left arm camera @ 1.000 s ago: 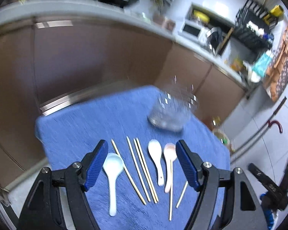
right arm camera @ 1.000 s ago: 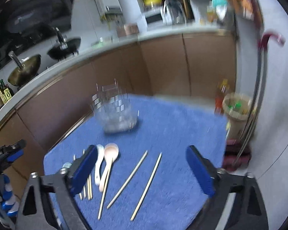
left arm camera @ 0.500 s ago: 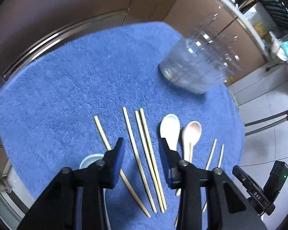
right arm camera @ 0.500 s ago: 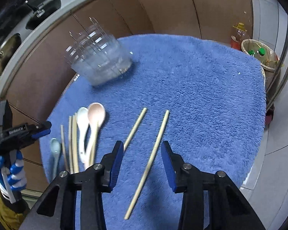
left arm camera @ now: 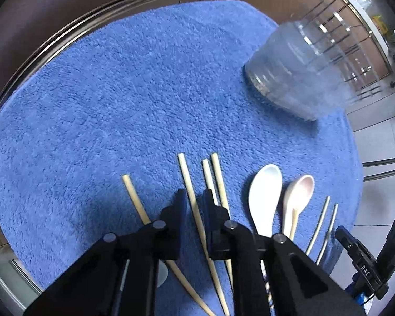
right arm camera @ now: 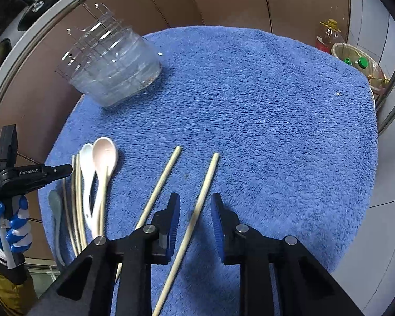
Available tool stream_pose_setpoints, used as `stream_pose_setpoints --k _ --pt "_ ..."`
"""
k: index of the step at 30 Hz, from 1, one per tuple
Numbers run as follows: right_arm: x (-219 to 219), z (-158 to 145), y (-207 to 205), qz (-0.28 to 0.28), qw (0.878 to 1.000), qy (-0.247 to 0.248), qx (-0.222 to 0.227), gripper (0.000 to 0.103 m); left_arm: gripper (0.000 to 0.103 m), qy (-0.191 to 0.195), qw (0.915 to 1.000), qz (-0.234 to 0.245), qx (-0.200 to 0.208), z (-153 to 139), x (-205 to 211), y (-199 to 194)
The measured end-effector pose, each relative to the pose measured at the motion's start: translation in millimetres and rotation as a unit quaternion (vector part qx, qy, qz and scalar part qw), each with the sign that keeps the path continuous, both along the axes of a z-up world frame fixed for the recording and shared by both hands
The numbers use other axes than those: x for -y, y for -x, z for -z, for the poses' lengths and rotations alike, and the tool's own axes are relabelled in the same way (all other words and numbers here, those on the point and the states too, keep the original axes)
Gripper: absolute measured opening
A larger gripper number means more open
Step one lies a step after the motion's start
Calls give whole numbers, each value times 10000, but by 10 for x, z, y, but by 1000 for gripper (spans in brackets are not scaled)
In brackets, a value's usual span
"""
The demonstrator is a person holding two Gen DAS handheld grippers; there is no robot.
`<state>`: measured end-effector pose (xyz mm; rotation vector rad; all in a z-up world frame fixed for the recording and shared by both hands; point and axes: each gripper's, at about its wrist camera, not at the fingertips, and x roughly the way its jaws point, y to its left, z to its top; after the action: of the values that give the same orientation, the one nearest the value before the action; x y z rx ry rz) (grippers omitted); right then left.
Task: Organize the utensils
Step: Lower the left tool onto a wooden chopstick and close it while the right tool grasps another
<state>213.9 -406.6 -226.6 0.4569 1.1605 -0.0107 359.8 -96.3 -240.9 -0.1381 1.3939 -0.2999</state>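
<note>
Several pale wooden chopsticks and spoons lie on a blue towel [left arm camera: 118,92]. My left gripper [left arm camera: 194,197] is low over the towel, its jaws narrowed around one chopstick [left arm camera: 188,179] with small gaps at each side. A white spoon [left arm camera: 264,197] and a pink spoon [left arm camera: 297,194] lie to its right. My right gripper [right arm camera: 194,205] is partly open, straddling another chopstick [right arm camera: 205,184]; a second chopstick [right arm camera: 163,181] lies just left of it. A clear plastic utensil holder [left arm camera: 300,73] stands at the far side and also shows in the right wrist view [right arm camera: 113,65].
A grey-green spoon [right arm camera: 55,210] lies at the towel's left edge. Brown cabinet fronts [right arm camera: 223,0] stand behind the table. A bin with bottles [right arm camera: 355,63] sits on the floor to the right. The left gripper shows in a gloved hand [right arm camera: 13,223].
Both grippers have dropped toward the towel and their jaws have narrowed, each around one chopstick. The utensils have not moved.
</note>
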Motion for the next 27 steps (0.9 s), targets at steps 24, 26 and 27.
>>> stream_pose_setpoints --k 24,26,27 --pt "-41 -212 -29 -228 9971 548 484 6 5 435 9952 -269 829 -412 -149 183" --pt "-55 -386 63 -298 9950 513 806 6 4 471 9927 -267 1081 -538 -190 262" --pt "-60 -453 99 -307 9940 514 911 6 4 521 9908 -255 1224 -618 -202 311"
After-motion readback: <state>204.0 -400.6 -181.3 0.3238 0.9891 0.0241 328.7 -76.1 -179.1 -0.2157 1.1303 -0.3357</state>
